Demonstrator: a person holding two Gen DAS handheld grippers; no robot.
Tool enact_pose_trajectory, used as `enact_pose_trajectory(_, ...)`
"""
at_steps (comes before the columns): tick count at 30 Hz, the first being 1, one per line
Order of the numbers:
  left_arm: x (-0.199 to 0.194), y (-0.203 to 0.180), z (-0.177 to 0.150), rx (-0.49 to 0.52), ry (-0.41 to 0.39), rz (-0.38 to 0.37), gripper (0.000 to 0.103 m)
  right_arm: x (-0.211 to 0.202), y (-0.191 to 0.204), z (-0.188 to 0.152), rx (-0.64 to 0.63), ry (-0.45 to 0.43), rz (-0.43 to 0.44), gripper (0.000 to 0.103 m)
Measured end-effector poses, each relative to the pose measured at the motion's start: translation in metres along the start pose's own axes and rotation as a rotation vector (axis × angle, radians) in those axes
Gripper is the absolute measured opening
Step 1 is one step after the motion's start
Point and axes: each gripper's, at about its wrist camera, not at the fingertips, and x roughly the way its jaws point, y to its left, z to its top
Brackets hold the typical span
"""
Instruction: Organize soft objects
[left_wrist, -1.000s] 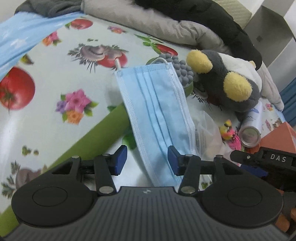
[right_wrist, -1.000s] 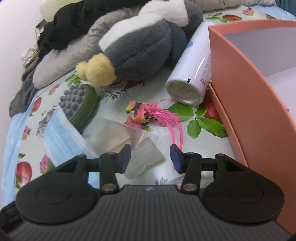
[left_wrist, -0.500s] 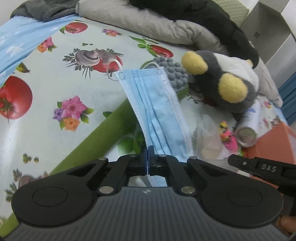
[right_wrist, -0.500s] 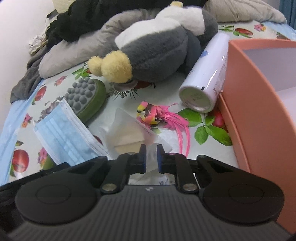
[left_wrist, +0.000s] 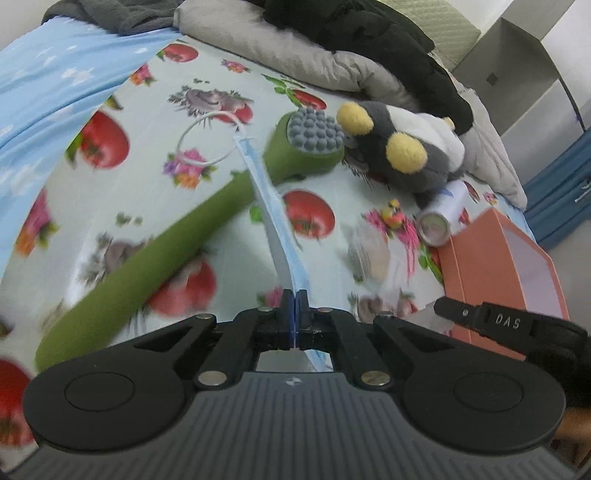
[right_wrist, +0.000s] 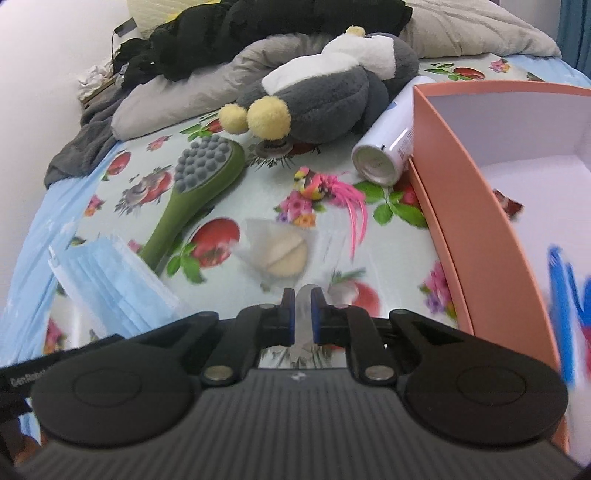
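The blue face mask (left_wrist: 275, 229) is clamped at its near edge between the closed jaws of the left gripper (left_wrist: 294, 321) and hangs edge-on above the fruit-printed cloth (left_wrist: 155, 110), with its white ear loop (left_wrist: 205, 138) at the far end. In the right wrist view the same mask (right_wrist: 110, 284) appears at the left side, in front of the cloth. The right gripper (right_wrist: 302, 314) is closed narrow on a clear plastic bag (right_wrist: 280, 251) that has a pale round pad inside; the picture is blurred there, so the pinched part is probably only the bag's near corner.

Under the mask lies a green massage brush (left_wrist: 207, 214) with grey knobs, its head toward the far side and just beside a grey and white plush toy (left_wrist: 402, 155) with yellow feet. To the right of the toy a white spray can (right_wrist: 388, 147) lies on its side, touching the wall of an open orange box (right_wrist: 472, 206). A small pink feathered bird toy (right_wrist: 328, 188) lies between the bag and the can. At the far side, grey bedding (left_wrist: 295, 55) and black clothing (left_wrist: 362, 33) are piled up behind the toy.
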Motion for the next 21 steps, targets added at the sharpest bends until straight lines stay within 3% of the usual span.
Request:
enact_pose_trajectory(8,-0.039,0.008,-0.056,0.017,0.066,-0.046,0.001,-0.039,0.0,-0.045,0.013,0.028,0.028,0.012)
enact_pose_trajectory(13,-0.033,0.019,-0.086,0.047,0.149,-0.078,0.001,-0.041,-0.005,-0.079,0.01,0.065,0.025,0.012)
enact_pose_trajectory(19,-0.025,0.021,-0.108,0.178,0.177,0.028,0.002,-0.038,-0.02,-0.103,0.047,0.094,0.009,0.014)
enact_pose_trajectory(20,-0.025,0.022,-0.109,0.182,0.183,0.042,0.006,-0.039,-0.022,-0.105,0.054,0.096,0.01,0.015)
enact_pose_trajectory(21,-0.025,0.023,-0.109,0.185,0.188,0.053,0.019,-0.04,-0.025,-0.107,0.059,0.098,0.009,0.015)
